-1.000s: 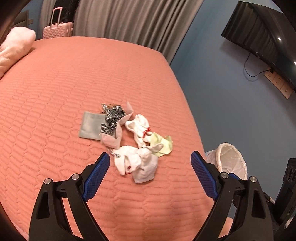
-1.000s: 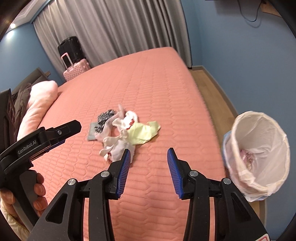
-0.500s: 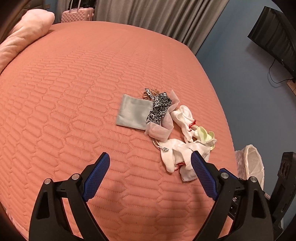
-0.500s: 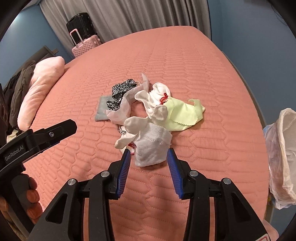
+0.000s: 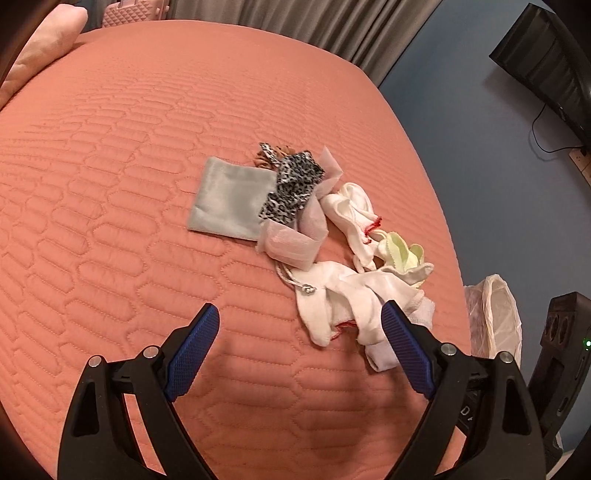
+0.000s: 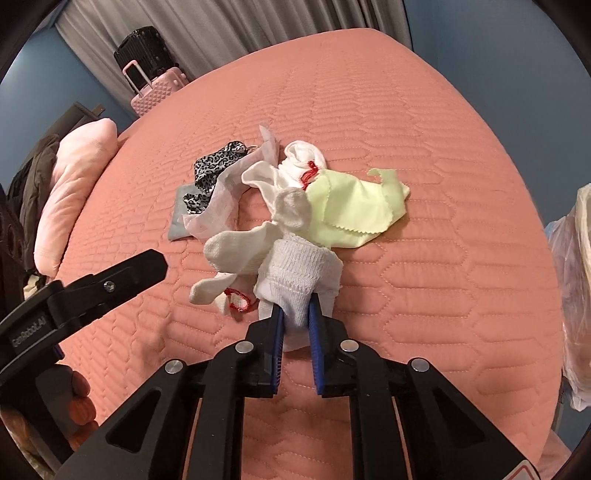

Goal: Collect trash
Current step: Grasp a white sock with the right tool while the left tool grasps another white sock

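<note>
A: Sock (image 6: 295, 273)? Where?
B: White, ribbed cuff, near edge of the pile on the bed (image 6: 369, 110). Right tongs (image 6: 295, 317) pinching its cuff, blue pads tight on the fabric.
A: Same sock in the left view?
B: Yes, (image 5: 369, 295), partly behind the left tongs' right finger.
A: Left tongs?
B: Left tongs (image 5: 299, 332) spread wide, holding nothing, hovering just above the bed near the pile.
A: Rest of the pile?
B: Second white sock (image 6: 240, 251) touching the first, red stitching at its end. Yellow-green cloth (image 6: 354, 210) just behind, zigzag edge. Another white sock (image 6: 303, 162) with red trim further back. Sheer pink-white strip (image 6: 221, 199), leopard strip (image 6: 214, 166) lying over a grey pouch (image 5: 229, 199).
A: Bin?
B: Bin with white bag (image 5: 495, 317) on the floor beside the bed, right side; its edge shows in the right view too (image 6: 576, 277).
A: Background?
B: Pink pillow (image 6: 74, 184), pink suitcase (image 6: 155, 88), grey curtains (image 6: 221, 29), TV (image 5: 546, 66) on the blue wall.
</note>
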`<state>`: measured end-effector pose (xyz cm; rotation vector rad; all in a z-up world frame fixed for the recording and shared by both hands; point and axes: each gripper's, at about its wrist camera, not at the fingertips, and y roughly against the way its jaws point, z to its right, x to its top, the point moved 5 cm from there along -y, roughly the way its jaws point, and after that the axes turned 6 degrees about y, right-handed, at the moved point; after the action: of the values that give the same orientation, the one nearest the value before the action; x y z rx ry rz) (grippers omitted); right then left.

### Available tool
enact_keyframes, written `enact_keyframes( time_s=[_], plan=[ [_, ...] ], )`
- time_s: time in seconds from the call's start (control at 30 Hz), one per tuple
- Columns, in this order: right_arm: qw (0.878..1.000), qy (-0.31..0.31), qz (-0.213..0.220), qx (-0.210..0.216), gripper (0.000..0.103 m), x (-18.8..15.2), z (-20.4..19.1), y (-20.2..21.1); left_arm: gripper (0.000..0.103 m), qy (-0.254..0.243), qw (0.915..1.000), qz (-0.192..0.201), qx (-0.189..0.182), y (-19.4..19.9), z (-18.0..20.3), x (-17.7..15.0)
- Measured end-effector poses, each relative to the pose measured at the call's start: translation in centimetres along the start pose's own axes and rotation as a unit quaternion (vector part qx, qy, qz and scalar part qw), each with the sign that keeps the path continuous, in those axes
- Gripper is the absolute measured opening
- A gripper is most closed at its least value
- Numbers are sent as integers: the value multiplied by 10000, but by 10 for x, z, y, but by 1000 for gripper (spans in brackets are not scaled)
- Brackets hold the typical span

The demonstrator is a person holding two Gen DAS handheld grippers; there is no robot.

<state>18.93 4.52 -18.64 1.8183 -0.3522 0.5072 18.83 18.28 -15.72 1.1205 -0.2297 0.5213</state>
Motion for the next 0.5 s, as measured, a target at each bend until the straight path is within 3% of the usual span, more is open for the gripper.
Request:
enact_keyframes(
  time_s=[0.23, 0.4, 0.5],
  plan=[
    [9989, -213, 173, -375, 12, -3, 33, 29, 84, -294, 9994, -154, -103, -26, 34, -7],
    [9981, -340, 264, -441, 12, -3, 51, 45, 64, -527, 9983, -174, -161, -37, 50, -11],
    [9978, -407, 303, -423, 12, -4, 56, 50, 47, -634, 9975, -296, -87, -45, 52, -14]
  ],
)
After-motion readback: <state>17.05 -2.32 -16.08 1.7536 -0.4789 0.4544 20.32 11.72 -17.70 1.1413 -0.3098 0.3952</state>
